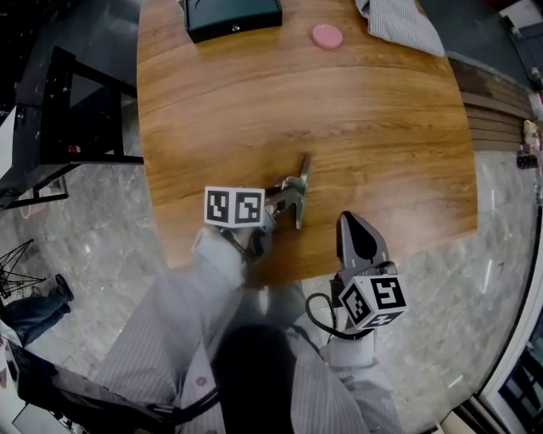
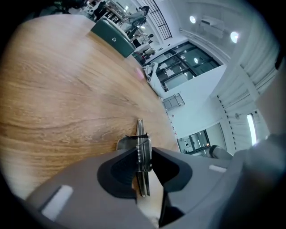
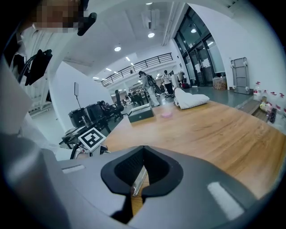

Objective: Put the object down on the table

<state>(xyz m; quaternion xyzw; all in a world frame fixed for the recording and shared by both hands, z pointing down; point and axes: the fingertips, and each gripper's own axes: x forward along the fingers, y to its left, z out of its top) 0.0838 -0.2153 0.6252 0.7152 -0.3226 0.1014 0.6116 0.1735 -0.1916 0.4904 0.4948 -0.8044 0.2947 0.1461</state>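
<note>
A metal tool with a spring (image 1: pixel 299 188) stands on edge near the front of the wooden table (image 1: pixel 339 119). Its long bar points away from me. My left gripper (image 1: pixel 277 200) comes at it from the left and is shut on it. In the left gripper view the tool (image 2: pixel 141 147) sits upright between the two dark pads, its far end down on the wood (image 2: pixel 67 98). My right gripper (image 1: pixel 348 220) hangs at the table's front edge, to the right of the tool and apart from it. Its jaws (image 3: pixel 140 151) are shut and hold nothing.
A dark green box (image 1: pixel 233 17) and a pink disc (image 1: pixel 327 36) lie at the table's far side, with striped cloth (image 1: pixel 399 21) at the far right corner. A black frame (image 1: pixel 68 110) stands on the floor left of the table. Wooden slats (image 1: pixel 492 110) adjoin its right edge.
</note>
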